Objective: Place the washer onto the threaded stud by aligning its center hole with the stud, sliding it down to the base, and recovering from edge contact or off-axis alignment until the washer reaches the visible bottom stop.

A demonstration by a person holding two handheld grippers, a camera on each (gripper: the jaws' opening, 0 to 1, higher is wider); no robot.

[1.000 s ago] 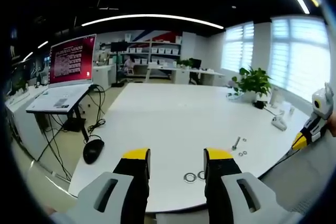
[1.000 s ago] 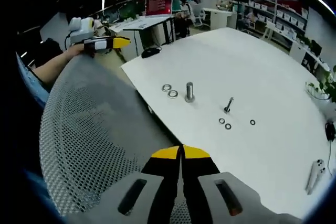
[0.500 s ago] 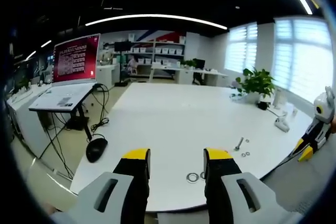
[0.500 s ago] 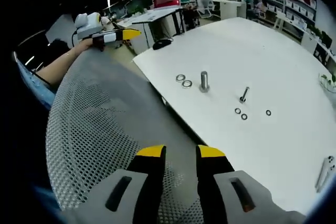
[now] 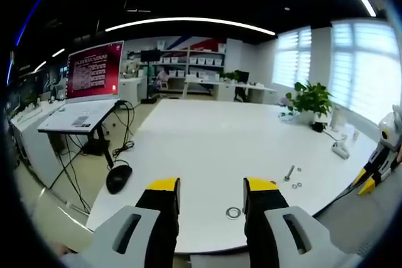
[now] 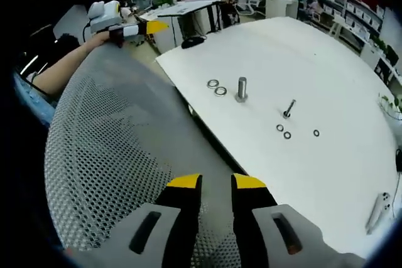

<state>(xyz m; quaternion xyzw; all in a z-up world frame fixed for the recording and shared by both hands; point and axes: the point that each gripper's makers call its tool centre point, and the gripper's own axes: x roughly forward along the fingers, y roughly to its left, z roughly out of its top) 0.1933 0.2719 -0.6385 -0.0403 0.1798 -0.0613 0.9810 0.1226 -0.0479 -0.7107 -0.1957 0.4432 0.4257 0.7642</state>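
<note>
A smooth white tabletop [image 6: 326, 80] carries a short upright grey metal threaded stud [image 6: 242, 88] near its front edge. Two flat silver metal ring washers [image 6: 217, 87] lie side by side just beside the stud, apart from it. Farther in, a thin metal bolt [image 6: 287, 108] stands tilted, with three small rings [image 6: 284, 132] scattered near it. Wide bare tabletop surrounds these parts. A grey perforated mesh chair back [image 6: 119, 155] curves along the table edge. The right tool [image 6: 215, 183], black with yellow tips, hovers over the mesh, jaws slightly parted and empty. The left tool [image 5: 207, 186] has jaws spread wide, empty, with one washer between them on the tabletop.
</note>
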